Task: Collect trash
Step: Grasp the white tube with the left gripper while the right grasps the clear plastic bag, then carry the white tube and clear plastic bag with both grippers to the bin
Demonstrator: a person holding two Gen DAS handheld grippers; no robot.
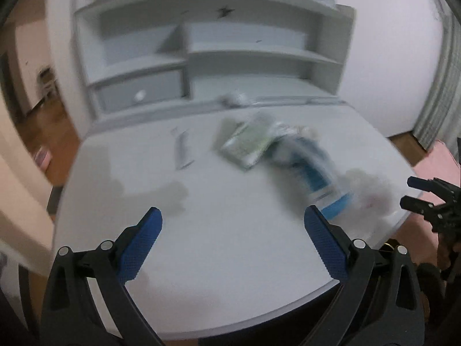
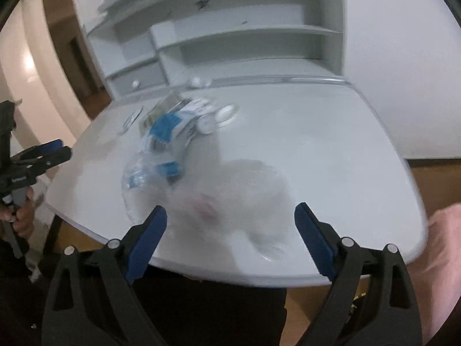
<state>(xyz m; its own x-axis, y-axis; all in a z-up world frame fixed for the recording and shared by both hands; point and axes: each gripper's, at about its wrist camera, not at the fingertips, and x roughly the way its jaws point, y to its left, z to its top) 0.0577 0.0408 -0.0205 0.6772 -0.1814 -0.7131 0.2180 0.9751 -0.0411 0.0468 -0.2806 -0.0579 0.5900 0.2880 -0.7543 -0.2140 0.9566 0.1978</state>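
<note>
Both tongs, left [image 1: 232, 219] and right [image 2: 230, 216], gape wide, empty, above the worktop [image 2: 331, 150]; beside them, a filmy bag [image 2: 245, 193] (blurred) looks light, limp; pinch a gathered fold.

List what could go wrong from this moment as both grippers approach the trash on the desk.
The clear plastic bag lies at the desk's near edge; a clumsy grab by the open right gripper might push it off. The blue and white wrapper overlaps the green packet, so the open left gripper may drag both.
</note>
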